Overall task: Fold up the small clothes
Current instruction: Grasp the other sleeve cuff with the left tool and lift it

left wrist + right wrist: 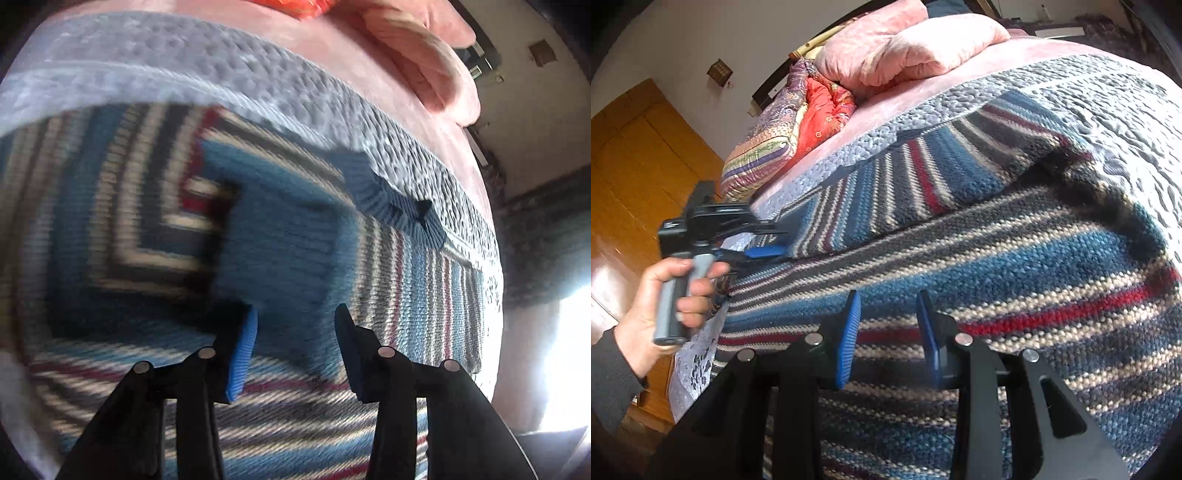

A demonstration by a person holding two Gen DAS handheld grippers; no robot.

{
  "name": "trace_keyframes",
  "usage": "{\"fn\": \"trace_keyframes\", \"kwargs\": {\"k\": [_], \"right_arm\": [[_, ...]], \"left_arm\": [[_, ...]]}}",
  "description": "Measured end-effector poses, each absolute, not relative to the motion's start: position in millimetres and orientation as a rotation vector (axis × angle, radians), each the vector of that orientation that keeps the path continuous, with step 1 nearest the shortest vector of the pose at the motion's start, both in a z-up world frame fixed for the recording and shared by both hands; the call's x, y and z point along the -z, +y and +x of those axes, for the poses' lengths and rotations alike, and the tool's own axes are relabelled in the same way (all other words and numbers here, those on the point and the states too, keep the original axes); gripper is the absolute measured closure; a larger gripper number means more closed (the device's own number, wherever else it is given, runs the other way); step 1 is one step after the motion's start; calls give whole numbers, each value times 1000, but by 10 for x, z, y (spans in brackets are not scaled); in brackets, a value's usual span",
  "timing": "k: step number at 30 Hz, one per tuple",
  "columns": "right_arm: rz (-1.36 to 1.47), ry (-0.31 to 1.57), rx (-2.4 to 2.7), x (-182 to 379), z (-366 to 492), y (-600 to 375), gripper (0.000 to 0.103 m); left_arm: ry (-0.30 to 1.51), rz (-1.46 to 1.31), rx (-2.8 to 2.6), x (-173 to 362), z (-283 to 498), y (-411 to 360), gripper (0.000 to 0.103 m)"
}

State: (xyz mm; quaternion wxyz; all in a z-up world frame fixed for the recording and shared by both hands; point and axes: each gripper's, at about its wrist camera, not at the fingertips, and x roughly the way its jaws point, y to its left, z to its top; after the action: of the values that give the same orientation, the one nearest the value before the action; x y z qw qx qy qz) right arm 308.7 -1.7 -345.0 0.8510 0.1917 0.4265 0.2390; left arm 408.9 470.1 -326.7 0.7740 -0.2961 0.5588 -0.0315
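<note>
A knitted sweater (979, 258) is spread on a quilted cover (1108, 96) atop a bed (905, 99), one part folded over its body. Behind it, folded blankets (905, 48) are piled, with a pillow (764, 147) to their left. A wardrobe (639, 155) is seen left of the bed.

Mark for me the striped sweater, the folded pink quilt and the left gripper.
striped sweater (1015, 295), right wrist view, on a blue stripe of its body.
folded pink quilt (916, 48), right wrist view, on its top fold.
left gripper (295, 321), left wrist view, midway between the open fingertips.
</note>
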Motion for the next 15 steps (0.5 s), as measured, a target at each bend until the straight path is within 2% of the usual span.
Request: {"fn": "trace_keyframes", "kwargs": {"k": [1, 3, 6, 10, 12, 15], "right_arm": [[397, 895, -502, 3445, 3084, -16, 71], [379, 892, -498, 3425, 3065, -4, 71], [364, 869, -510, 3337, 3021, 45, 61], [342, 855, -540, 3247, 2964, 164, 58], [332, 858, -563, 3222, 2934, 252, 53], [311, 866, -603, 3190, 2881, 418, 51]], "left_arm": [[1200, -642, 61, 3211, 4021, 4798, 54], [1161, -671, 33, 3076, 3818, 5142, 43], [1090, -719, -38, 2898, 3421, 5851, 26], [997, -782, -196, 2805, 2854, 6867, 22], [938, -869, -279, 2854, 2562, 7419, 22], [860, -947, -412, 2972, 2202, 8062, 22]]}}
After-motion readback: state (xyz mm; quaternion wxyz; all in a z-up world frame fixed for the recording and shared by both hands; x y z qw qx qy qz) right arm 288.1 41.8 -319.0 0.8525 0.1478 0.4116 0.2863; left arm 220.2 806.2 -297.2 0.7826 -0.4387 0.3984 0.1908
